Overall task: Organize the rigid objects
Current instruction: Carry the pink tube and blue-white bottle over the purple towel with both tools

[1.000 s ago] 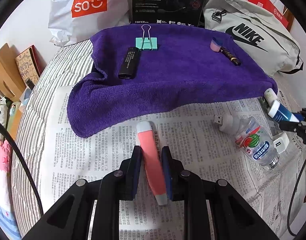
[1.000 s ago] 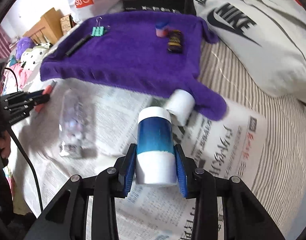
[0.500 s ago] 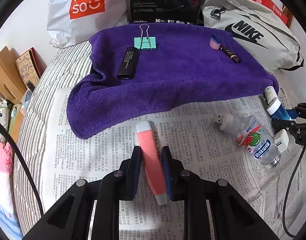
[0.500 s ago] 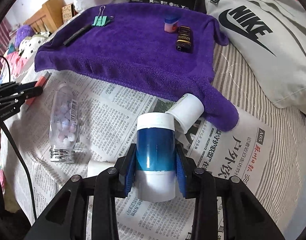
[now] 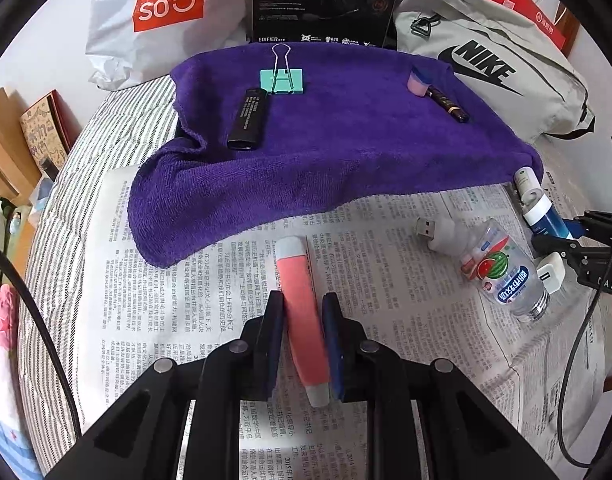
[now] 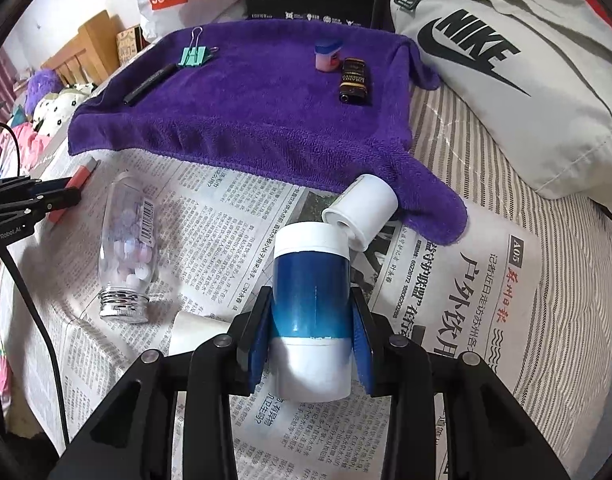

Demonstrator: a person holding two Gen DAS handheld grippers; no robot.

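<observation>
The left gripper (image 5: 302,340) is being kept clamped on a slim coral-pink tube (image 5: 300,308) over the newspaper (image 5: 178,304), and the right gripper (image 6: 312,336) on a blue-and-white cylindrical bottle (image 6: 312,300), seemingly for transfer to the purple towel (image 5: 346,152).

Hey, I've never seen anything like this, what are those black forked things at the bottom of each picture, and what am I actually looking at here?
Those black forks are handheld grasping tools: a person holds one in each hand, and each carries a wide-angle camera looking forward along its two fingers. So one picture comes from the left tool, the other from the right tool.

The surface is a striped bed cover spread with newspaper and a purple towel. On the towel lie a teal binder clip, a black lighter, a small pink and blue item and a dark lighter. On the paper lie a clear bottle of tablets, a white USB plug and a white cylinder.

The left tool grips a pink stick; the right grips a blue and white tube.
</observation>
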